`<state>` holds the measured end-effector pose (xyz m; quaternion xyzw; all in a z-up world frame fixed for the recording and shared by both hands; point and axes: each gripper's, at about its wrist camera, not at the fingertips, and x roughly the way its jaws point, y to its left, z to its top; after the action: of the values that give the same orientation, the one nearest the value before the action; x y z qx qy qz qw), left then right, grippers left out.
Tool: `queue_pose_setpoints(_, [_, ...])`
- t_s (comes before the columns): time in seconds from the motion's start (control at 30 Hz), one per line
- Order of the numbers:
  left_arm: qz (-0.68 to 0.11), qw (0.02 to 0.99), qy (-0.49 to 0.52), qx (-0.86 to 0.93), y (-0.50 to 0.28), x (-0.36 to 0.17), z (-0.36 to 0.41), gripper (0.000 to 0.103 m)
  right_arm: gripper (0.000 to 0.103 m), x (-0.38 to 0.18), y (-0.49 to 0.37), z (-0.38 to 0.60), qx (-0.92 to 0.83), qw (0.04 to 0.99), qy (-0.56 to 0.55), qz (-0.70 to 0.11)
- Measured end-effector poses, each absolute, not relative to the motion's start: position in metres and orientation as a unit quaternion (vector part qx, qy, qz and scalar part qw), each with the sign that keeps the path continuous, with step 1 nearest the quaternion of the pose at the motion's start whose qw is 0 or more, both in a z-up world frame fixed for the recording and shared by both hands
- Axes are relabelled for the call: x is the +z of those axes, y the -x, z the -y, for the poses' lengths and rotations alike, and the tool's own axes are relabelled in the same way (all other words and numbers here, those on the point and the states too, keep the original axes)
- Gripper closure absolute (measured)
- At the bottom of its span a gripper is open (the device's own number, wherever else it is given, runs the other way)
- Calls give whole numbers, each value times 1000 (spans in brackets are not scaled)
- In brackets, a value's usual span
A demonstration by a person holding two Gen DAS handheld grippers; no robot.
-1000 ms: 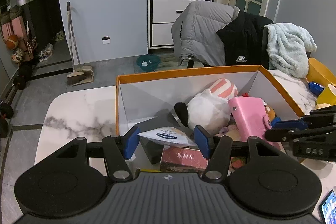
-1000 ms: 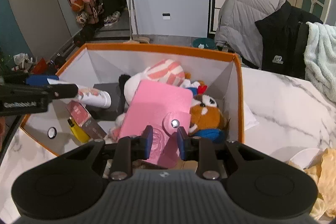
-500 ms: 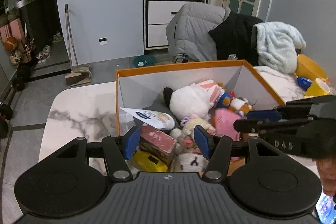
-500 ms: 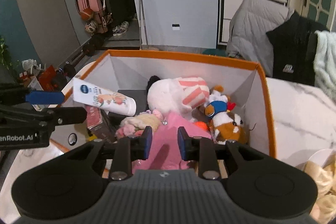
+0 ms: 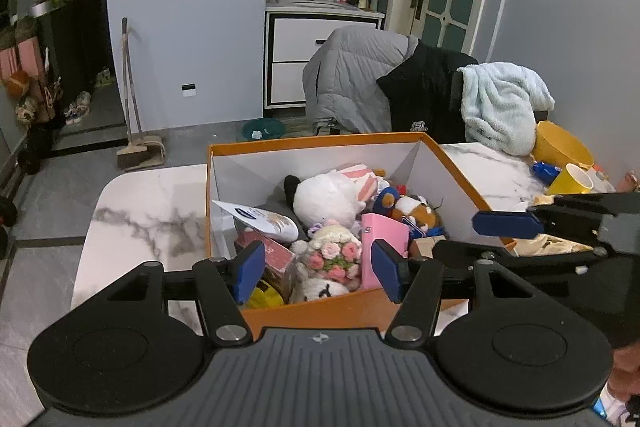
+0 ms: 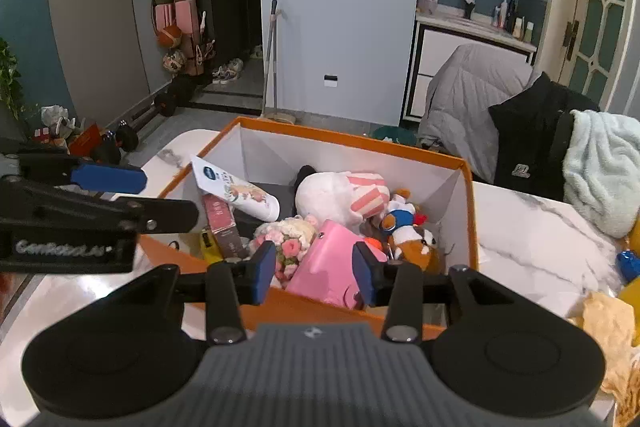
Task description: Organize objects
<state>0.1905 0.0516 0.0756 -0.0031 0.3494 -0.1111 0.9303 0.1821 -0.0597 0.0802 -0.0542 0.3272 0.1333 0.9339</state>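
An orange box [image 5: 320, 141] [image 6: 352, 137] with white walls stands on the marble table. It holds a pink wallet [image 5: 384, 243] [image 6: 328, 263], a white plush [image 5: 326, 197] [image 6: 332, 193], a flower plush [image 5: 338, 253] [image 6: 286, 235], a small fox plush [image 5: 420, 209] [image 6: 416, 241], a white tube [image 5: 260, 221] [image 6: 236, 193] and a red packet [image 5: 272, 253] [image 6: 222, 223]. My left gripper [image 5: 318, 273] is open and empty above the box's near edge. My right gripper [image 6: 314, 271] is open and empty above the near edge, just back from the wallet.
Yellow cups [image 5: 570, 179] and a blue item [image 5: 544, 171] lie on the table right of the box. A chair draped with grey and black jackets [image 5: 380, 83] and a pale towel [image 5: 500, 103] stands behind. A broom [image 5: 134, 115] leans on the wall.
My right gripper has opened and let go of the pink wallet, which now rests in the box. Both grippers have pulled back and up from the box.
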Motion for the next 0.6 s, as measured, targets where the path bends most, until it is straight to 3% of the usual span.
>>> queue_pose_setpoints(0.3, [-339,935,28,-100,-166,74,-49,28,53,85,-142,57,105,941,95,-307])
queue_pose_setpoints(0.37, [-336,936,38,-95,-160,74,-51,22,52,85,-137,59,100,941,97,-308])
queue_pose_setpoints(0.47, [-334,937,53,-86,-152,72,-57,16,44,85,-132,61,91,943,98,-306])
queue_pose_setpoints(0.6, [-346,932,82,-67,-147,65,-64,15,43,86,-125,66,82,945,98,-302])
